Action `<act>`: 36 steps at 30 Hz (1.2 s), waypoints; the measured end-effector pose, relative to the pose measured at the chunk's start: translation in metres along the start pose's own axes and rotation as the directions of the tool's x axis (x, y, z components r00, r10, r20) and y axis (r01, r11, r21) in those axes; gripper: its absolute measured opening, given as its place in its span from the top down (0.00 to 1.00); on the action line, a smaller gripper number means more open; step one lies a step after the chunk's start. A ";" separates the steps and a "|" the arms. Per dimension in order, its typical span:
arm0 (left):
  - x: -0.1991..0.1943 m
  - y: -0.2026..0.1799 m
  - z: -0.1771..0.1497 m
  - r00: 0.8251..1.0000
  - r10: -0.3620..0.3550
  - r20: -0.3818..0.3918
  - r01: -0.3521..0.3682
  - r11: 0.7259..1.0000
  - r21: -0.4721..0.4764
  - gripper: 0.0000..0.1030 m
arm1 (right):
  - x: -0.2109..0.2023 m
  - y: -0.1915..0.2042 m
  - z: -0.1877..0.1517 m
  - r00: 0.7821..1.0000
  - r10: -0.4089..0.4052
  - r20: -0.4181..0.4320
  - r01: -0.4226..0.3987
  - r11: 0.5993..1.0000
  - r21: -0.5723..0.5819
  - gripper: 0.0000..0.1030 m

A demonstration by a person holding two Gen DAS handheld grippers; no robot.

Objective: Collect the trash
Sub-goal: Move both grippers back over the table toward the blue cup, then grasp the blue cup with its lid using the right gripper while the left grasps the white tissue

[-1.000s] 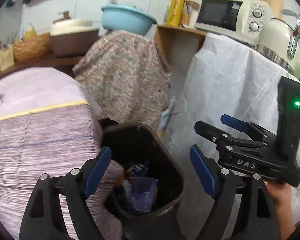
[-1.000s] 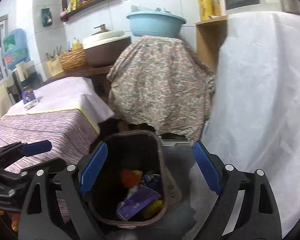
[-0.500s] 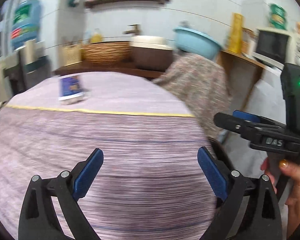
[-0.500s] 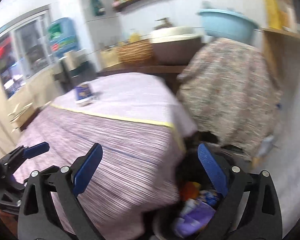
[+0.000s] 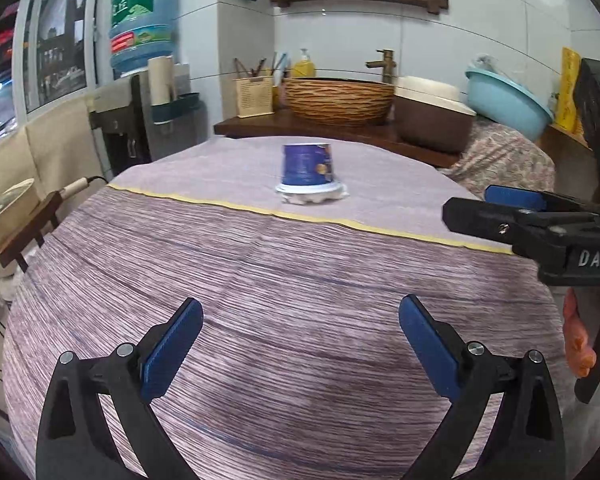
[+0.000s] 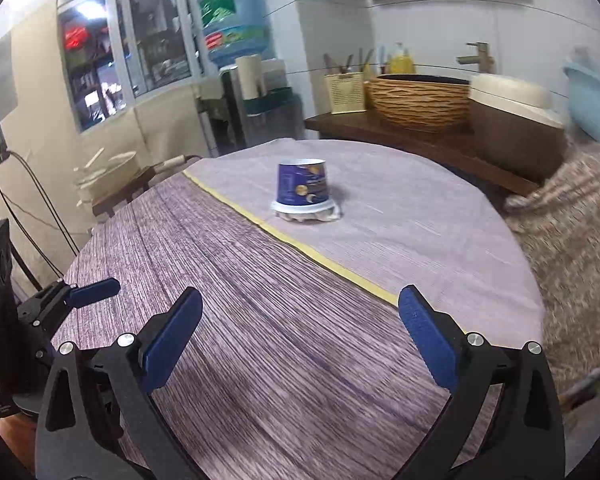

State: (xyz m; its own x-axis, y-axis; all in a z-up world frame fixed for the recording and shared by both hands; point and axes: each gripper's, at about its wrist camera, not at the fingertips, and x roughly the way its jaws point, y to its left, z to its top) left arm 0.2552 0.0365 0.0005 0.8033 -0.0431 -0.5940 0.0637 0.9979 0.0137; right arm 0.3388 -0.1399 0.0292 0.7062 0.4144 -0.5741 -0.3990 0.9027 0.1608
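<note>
Both claws, left gripper (image 5: pixel 300 344) and right gripper (image 6: pixel 300 340), just opened wide, nothing between them. Upturned blue yogurt cup (image 5: pixel 307 168) sits well ahead on the tablecloth (image 5: pixel 260 280). Probably light, thin, crushable: pinch your pads gently across its sidewall mid-height.

Wicker basket (image 5: pixel 339 98) and brown pot (image 5: pixel 432 120) side by side on wooden counter (image 5: pixel 340 130). Blue basin (image 5: pixel 507 102) at right end. Water jug (image 5: pixel 142 24) beyond left end.
</note>
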 end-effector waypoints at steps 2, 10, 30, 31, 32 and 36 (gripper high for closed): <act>0.004 0.012 0.005 0.999 0.034 0.012 -0.034 0.999 0.004 0.06 | 0.021 0.012 0.011 1.000 0.019 -0.012 -0.019 0.999 -0.026 0.06; 0.015 0.052 0.021 0.991 0.116 0.066 -0.115 0.993 -0.018 0.05 | 0.101 0.027 0.055 0.998 0.013 -0.061 -0.014 1.000 -0.012 0.06; 0.040 0.081 0.030 0.994 0.103 0.023 -0.101 0.992 -0.079 0.06 | 0.240 0.005 0.113 0.981 -0.141 -0.137 0.148 0.988 0.045 0.09; 0.041 0.081 0.030 0.995 0.099 0.018 -0.097 0.992 -0.077 0.06 | 0.240 0.005 0.113 0.980 -0.144 -0.137 0.152 0.987 0.045 0.21; 0.043 0.081 0.030 0.995 0.096 0.012 -0.094 0.993 -0.077 0.05 | 0.240 0.005 0.113 0.981 -0.136 -0.137 0.144 0.989 0.046 0.32; 0.046 0.080 0.029 0.997 0.083 -0.007 -0.083 0.993 -0.080 0.06 | 0.226 0.002 0.112 0.990 -0.077 -0.117 0.086 0.993 0.076 0.33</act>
State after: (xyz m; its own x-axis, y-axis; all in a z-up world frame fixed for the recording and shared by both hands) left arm 0.3146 0.1129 -0.0025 0.8014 0.0399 -0.5968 -0.0506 0.9987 -0.0011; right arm 0.5629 -0.0320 -0.0101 0.6614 0.3272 -0.6749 -0.2907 0.9413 0.1714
